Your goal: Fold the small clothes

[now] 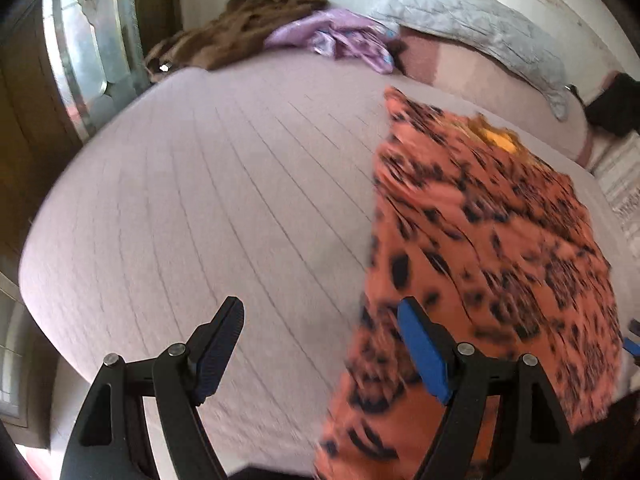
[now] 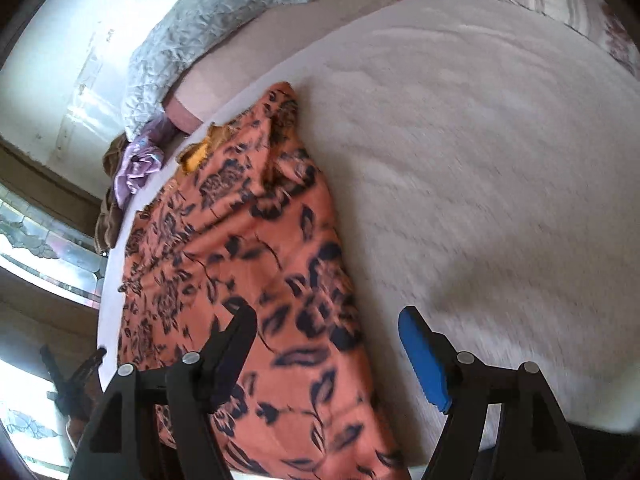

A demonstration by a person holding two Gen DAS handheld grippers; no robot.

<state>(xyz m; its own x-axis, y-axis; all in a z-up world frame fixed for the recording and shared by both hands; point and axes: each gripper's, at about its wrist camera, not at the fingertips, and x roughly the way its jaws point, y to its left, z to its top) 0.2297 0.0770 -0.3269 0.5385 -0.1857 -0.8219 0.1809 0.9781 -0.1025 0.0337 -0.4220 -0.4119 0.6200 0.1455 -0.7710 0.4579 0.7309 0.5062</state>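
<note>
Nearest, both tools stand wide with nothing between their pads: the left gripper (image 1: 320, 350) hangs over the garment's left edge, the right gripper (image 2: 326, 354) over its right edge. The orange flowered garment (image 2: 240, 248) lies flat on the bed (image 2: 480, 160), between the two. Its long axis runs from near to far, toward the grey pillow (image 1: 472, 20), so neither hand looks clearly nearer.
</note>
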